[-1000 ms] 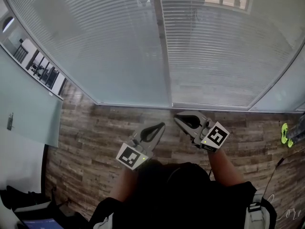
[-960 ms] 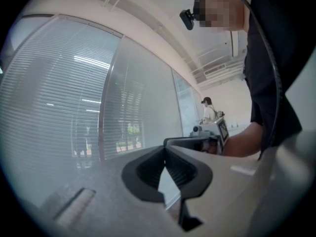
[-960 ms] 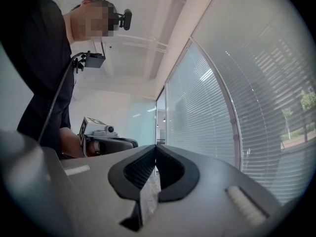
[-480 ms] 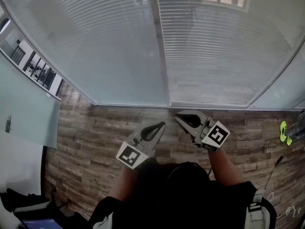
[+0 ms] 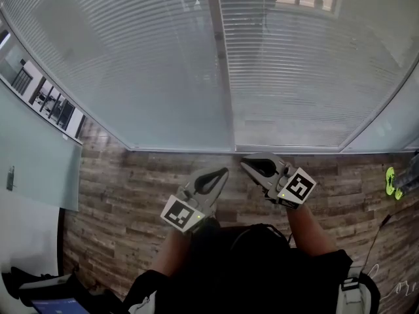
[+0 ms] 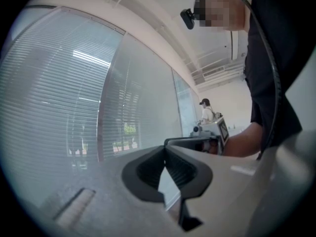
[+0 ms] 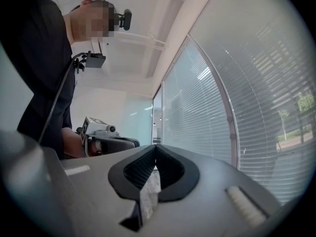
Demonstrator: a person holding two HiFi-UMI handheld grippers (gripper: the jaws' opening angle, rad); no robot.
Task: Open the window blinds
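Left gripper point(image 5: 220, 173) and right gripper point(image 5: 247, 165) hang empty, fingers pressed together, blinds point(image 5: 131, 64) at 12 o'clock; spread them before seeking the tilt wand, not clearly visible.

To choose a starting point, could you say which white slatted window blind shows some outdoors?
The right-hand white slatted blind: outdoor colours show at its top, while the left-hand blind is evenly pale.

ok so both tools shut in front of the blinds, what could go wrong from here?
Left tool and right tool are shut and empty; poked into the blinds like that, they could bend slats.
No cord or wand can be made out, so a grab may miss.
The tools sit close together and could knock.
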